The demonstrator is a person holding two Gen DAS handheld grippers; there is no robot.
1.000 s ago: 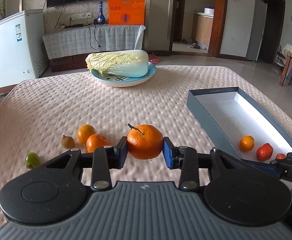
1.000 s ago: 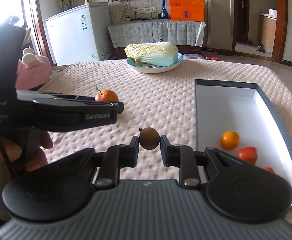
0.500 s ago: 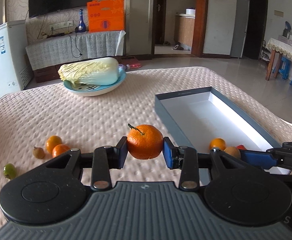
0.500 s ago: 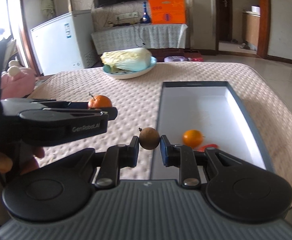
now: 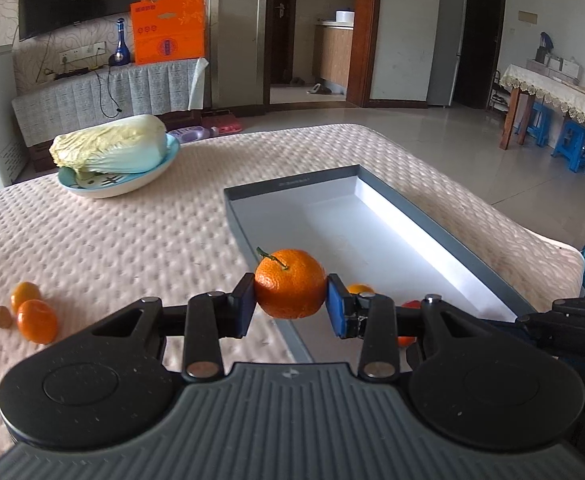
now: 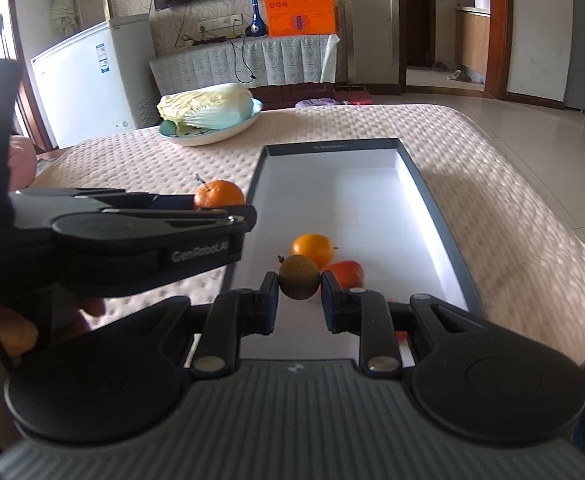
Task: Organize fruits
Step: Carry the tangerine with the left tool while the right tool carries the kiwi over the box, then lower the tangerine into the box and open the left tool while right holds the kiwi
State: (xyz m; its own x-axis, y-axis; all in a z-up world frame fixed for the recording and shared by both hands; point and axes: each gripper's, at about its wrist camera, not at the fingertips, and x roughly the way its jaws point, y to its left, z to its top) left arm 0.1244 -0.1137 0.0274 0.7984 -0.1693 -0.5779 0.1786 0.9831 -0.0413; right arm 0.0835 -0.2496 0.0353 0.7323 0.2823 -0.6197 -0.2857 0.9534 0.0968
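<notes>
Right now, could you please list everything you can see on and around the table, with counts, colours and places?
Mandarin with stem: one, orange, held between left fingers over the box's near edge.
Small round fruit: one, brown, held between right fingers above the box.
Box: one, grey rim, white inside, right side of table.
Fruits in box: orange one, red one, near end.
Loose fruits: two orange, one small brown, table's left.
Cabbage: one, pale green-yellow, on blue plate, far side.
Tablecloth: pink, quilted.
Freezer: white, behind table.
Left gripper: shut on mandarin.
Right gripper: shut on brown fruit.
</notes>
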